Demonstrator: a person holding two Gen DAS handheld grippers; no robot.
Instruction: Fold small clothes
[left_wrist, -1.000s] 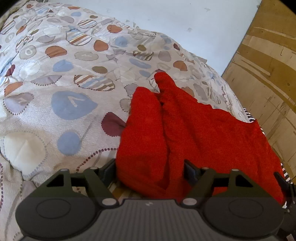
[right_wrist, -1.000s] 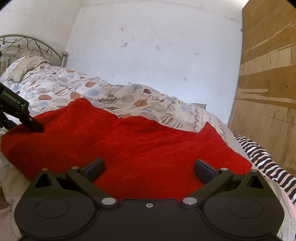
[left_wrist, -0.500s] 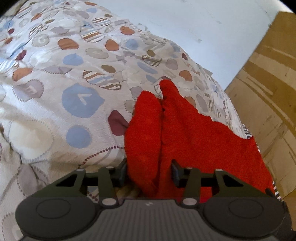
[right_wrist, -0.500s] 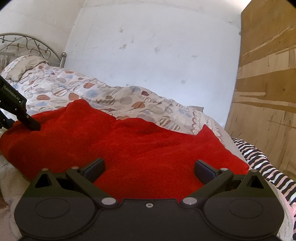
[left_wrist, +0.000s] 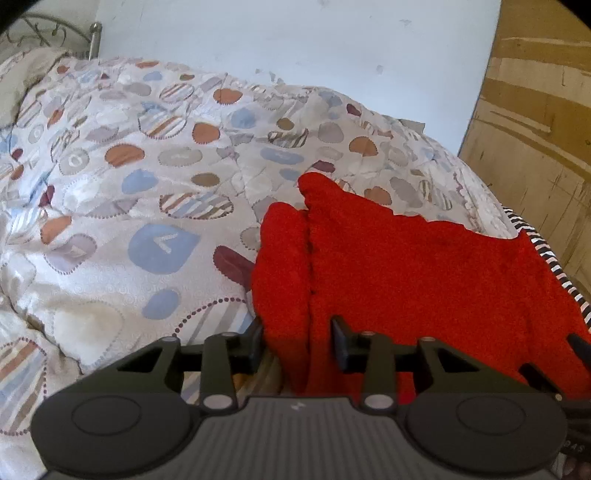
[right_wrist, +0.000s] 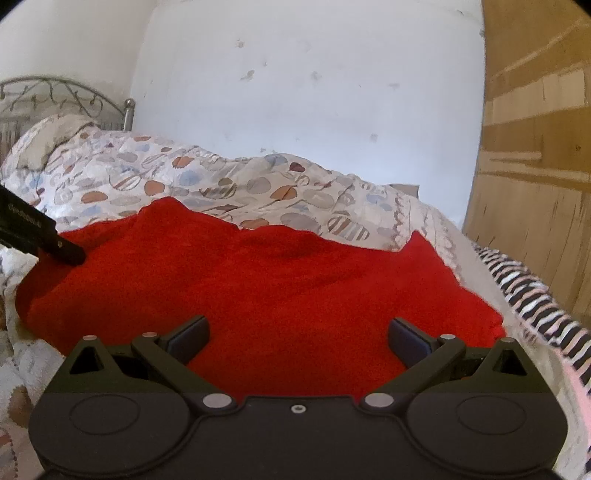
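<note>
A red fleecy garment (left_wrist: 406, 266) lies spread on the patterned quilt (left_wrist: 147, 177). My left gripper (left_wrist: 297, 341) is shut on a bunched fold at the garment's left near corner. In the right wrist view the same red garment (right_wrist: 277, 280) fills the middle, and my right gripper (right_wrist: 297, 334) is open wide, its jaws over the near edge with nothing clamped. The left gripper's tip (right_wrist: 62, 249) shows at the left edge of that view, at the garment's corner.
A black-and-white striped cloth (right_wrist: 524, 291) lies at the bed's right edge. A brown wooden panel (right_wrist: 535, 147) stands on the right, a white wall (right_wrist: 295, 92) behind. A metal headboard (right_wrist: 66, 96) and a pillow (right_wrist: 55, 136) are at the far left.
My left gripper's jaws have closed on the red fold and the view has tilted up. My right gripper has stayed open over the near edge.
</note>
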